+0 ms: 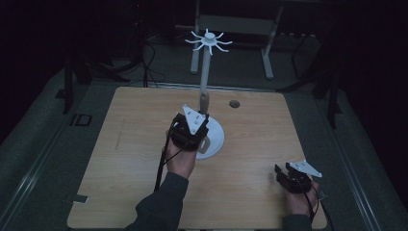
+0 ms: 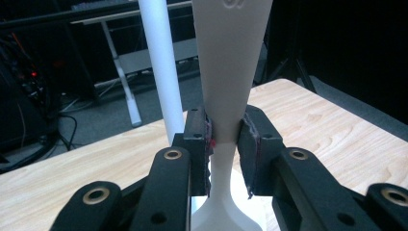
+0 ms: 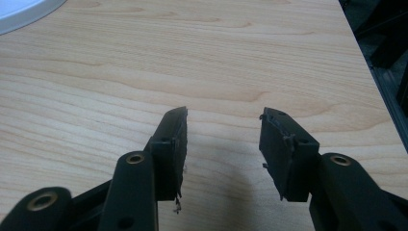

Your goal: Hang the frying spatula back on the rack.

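Observation:
A white stand rises from a round base (image 1: pixel 215 139) on the wooden table (image 1: pixel 130 159); its thin pole (image 1: pixel 206 67) ends in a ring of spokes (image 1: pixel 209 41). My left gripper (image 1: pixel 202 115) sits just in front of the pole and is shut on a white utensil handle (image 1: pixel 204 101) held upright. In the left gripper view both pads pinch the narrow neck of the handle (image 2: pixel 226 72), with my left gripper (image 2: pixel 226 130) beside the pole (image 2: pixel 156 62). Near the table's front right corner my right gripper (image 1: pixel 280 171) is open, nothing between its fingers. The right gripper (image 3: pixel 223 125) hovers over bare wood.
A small round hole (image 1: pixel 234 103) lies in the table right of the pole. A desk frame (image 1: pixel 231 24) and cables stand on the dark floor behind. The stand's base edge (image 3: pixel 19 12) shows far from the right gripper. A small tag (image 1: pixel 79 198) lies at the front left.

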Demonstrator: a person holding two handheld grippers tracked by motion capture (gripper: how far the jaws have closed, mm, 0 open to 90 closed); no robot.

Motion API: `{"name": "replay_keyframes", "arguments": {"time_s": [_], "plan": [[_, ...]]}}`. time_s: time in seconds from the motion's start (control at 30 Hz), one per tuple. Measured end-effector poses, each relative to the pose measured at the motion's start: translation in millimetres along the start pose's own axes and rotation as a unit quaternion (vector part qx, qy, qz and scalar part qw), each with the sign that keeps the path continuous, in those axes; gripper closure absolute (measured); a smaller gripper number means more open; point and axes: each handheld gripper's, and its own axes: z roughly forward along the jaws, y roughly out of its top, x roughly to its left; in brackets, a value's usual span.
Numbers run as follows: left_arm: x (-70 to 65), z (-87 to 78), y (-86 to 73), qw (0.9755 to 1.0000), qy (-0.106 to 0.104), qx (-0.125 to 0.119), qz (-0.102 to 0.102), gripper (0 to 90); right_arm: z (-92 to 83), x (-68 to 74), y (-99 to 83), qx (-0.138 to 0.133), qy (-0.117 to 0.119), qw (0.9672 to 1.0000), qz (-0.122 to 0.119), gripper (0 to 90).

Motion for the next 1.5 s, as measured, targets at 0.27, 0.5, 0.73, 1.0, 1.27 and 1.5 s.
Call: {"name": "replay_keyframes", "arguments": {"time_s": [0.27, 0.5, 0.73, 1.0, 1.27, 1.5], "plan": [[-0.9, 0.8, 9.9, 1.0000, 0.003, -0.005, -0.001, 74.8, -0.3, -0.4, 0.0, 0.000, -0.001, 1.0000, 0.001, 52.2], [-3.1, 3.4, 18.6, 0.9998, 0.016, -0.008, 0.001, 74.8, -0.4, -0.3, 0.0, -0.001, -0.001, 1.0000, 0.002, 52.0], [-3.9, 4.8, 24.3, 0.9995, 0.029, -0.010, 0.001, 74.8, -0.7, -0.4, 0.0, -0.002, -0.001, 1.0000, 0.002, 51.9], [-3.3, 4.8, 33.0, 0.9987, 0.047, -0.016, -0.004, 74.9, -0.8, -0.5, 0.0, -0.001, -0.001, 1.0000, 0.002, 51.9], [-2.9, 5.7, 41.8, 0.9979, 0.061, -0.022, -0.004, 74.8, -0.6, -0.8, -0.1, -0.001, -0.002, 1.0000, 0.002, 51.9], [-3.1, 5.0, 49.5, 0.9972, 0.070, -0.026, -0.004, 74.8, -0.6, -0.9, -0.1, -0.001, -0.001, 1.0000, 0.002, 51.8]]}}
